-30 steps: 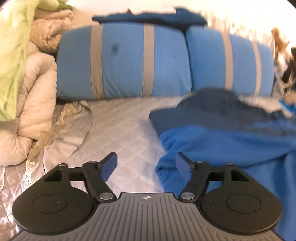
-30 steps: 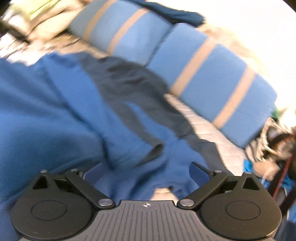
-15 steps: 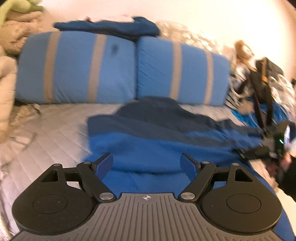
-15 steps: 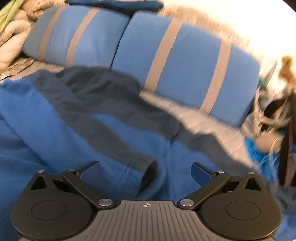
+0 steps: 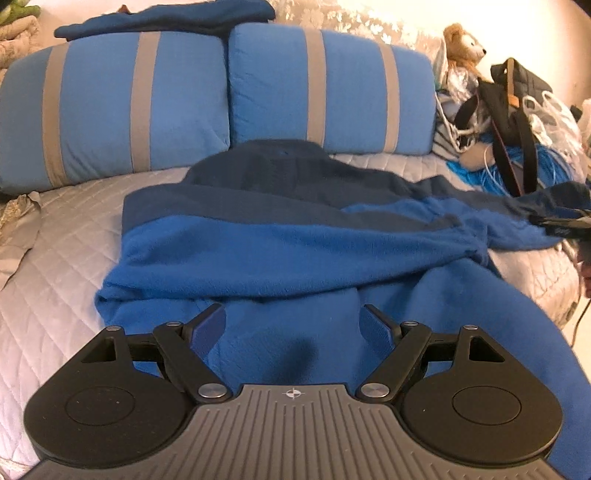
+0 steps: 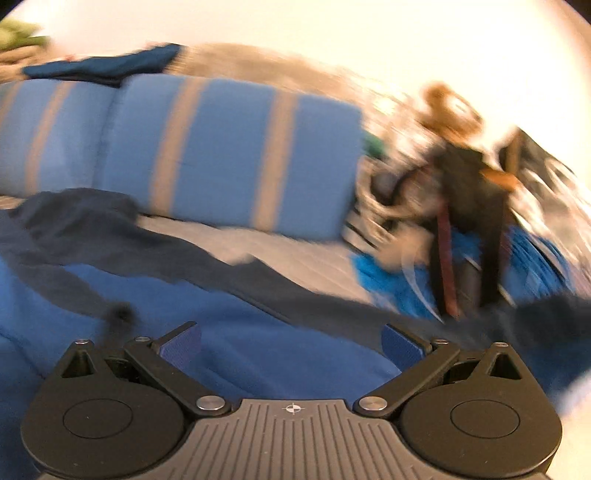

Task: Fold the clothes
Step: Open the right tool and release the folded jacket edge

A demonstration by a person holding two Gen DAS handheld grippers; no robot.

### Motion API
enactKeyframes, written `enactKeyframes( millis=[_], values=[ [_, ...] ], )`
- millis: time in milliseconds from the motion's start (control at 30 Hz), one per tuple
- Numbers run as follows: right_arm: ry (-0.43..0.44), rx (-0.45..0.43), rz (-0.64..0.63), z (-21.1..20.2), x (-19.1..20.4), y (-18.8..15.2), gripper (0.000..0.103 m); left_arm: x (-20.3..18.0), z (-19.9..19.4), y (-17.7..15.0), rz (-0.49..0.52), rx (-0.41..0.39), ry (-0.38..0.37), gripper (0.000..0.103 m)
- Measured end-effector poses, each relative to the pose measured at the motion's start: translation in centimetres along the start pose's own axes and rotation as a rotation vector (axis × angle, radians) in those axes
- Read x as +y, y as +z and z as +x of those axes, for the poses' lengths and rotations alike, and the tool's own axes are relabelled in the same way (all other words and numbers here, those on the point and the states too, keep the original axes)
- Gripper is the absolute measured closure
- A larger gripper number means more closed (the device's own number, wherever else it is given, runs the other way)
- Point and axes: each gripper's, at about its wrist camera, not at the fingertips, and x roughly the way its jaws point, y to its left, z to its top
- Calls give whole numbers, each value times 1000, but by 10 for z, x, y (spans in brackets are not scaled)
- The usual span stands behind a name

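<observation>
A blue fleece top (image 5: 280,251) with a dark navy upper part lies spread on the grey quilted bed (image 5: 74,236), one sleeve stretched out to the right. My left gripper (image 5: 293,325) is open just above the garment's lower middle, nothing between its fingers. In the blurred right wrist view the same fleece top (image 6: 240,332) fills the lower left, and my right gripper (image 6: 291,341) is open over its right side. The right gripper itself (image 5: 561,227) shows at the far right edge of the left wrist view, by the sleeve's end.
Two blue pillows with tan stripes (image 5: 221,96) stand at the bed's head, with a folded navy garment (image 5: 162,18) on top. At the right sit a teddy bear (image 5: 463,44), a black bag (image 5: 517,99) and blue cord (image 5: 546,162).
Both views have swung to the right. The left gripper has moved from the bed's left side to over the middle of the fleece; the right gripper now faces the clutter at the right.
</observation>
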Motion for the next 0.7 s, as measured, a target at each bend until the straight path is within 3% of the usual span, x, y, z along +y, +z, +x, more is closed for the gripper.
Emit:
enactKeyframes(
  millis=[200, 400, 533, 700],
  values=[
    [-184, 43, 186, -4, -92, -36, 1, 1, 8, -5, 10, 31, -33, 23],
    [-315, 60, 440, -6, -185, -71, 33, 11, 16, -4, -75, 67, -74, 23],
    [-395, 62, 457, 2, -219, -78, 55, 14, 17, -4, -94, 68, -103, 23],
    [-368, 19, 574, 11, -255, -79, 62, 15, 21, -3, -113, 81, -137, 23]
  ],
)
